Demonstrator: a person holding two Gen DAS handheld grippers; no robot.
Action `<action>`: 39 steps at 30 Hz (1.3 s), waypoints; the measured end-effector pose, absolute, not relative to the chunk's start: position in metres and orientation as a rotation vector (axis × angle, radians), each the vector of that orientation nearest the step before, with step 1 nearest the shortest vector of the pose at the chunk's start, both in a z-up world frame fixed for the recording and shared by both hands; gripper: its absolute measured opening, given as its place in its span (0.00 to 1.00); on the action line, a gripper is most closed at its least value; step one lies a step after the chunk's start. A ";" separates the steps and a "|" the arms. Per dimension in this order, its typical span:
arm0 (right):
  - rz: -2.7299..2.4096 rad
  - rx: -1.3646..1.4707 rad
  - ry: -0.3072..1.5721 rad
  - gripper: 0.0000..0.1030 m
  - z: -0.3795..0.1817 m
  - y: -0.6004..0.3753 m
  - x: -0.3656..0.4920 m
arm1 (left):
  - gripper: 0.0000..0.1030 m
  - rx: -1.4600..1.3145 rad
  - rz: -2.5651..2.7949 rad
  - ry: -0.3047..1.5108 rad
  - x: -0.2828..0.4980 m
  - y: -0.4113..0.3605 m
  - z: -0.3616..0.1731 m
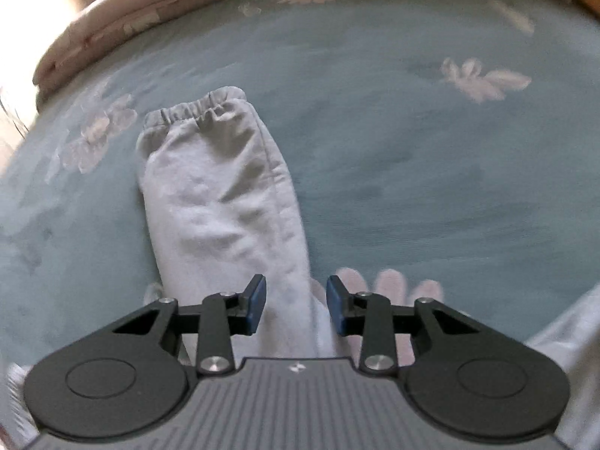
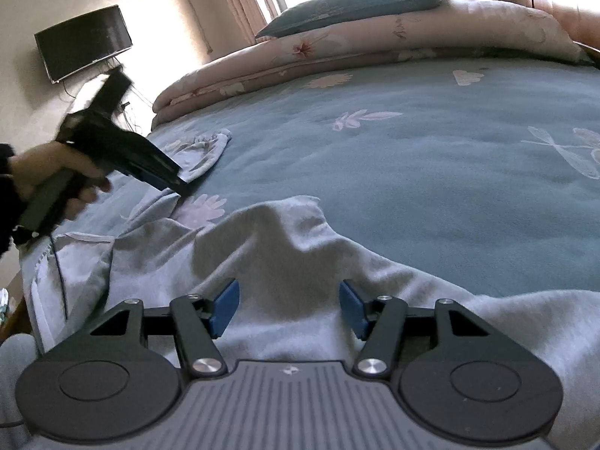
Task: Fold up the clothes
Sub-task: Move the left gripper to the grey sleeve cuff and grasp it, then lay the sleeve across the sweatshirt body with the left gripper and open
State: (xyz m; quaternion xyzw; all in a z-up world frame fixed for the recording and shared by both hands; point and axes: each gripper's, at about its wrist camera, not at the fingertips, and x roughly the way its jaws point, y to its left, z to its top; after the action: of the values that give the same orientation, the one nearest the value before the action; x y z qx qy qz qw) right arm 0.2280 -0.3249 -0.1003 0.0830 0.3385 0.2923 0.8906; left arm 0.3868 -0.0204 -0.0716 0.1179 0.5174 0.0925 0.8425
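Note:
A light grey sweatshirt (image 2: 300, 258) lies spread on the bed. Its sleeve (image 1: 217, 187), ending in a gathered cuff (image 1: 195, 110), stretches away from my left gripper (image 1: 296, 302). That gripper is open over the near part of the sleeve, the cloth showing between its blue pads (image 1: 258, 300) without being pinched. In the right wrist view a hand (image 2: 56, 176) holds the left gripper (image 2: 183, 187) tilted down at the sleeve (image 2: 204, 153). My right gripper (image 2: 288, 307) hangs open above the sweatshirt's body, nothing between its fingers.
The bed has a teal sheet with pale flowers (image 2: 431, 168). A folded pink quilt (image 2: 337, 56) and a teal pillow (image 2: 356, 0) lie along the far side. A dark screen (image 2: 82, 41) hangs on the wall at left, by a curtained window.

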 end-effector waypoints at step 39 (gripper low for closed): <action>0.689 0.271 0.655 0.62 -0.090 -0.320 0.222 | 0.26 -0.122 0.120 0.977 0.274 0.072 -0.018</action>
State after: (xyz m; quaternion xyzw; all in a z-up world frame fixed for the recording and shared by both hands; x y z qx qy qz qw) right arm 0.2217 -0.3203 -0.0899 0.1303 0.3142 0.3308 0.8803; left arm 0.2740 0.0723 -0.0175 -0.0584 0.4686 0.0576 0.8796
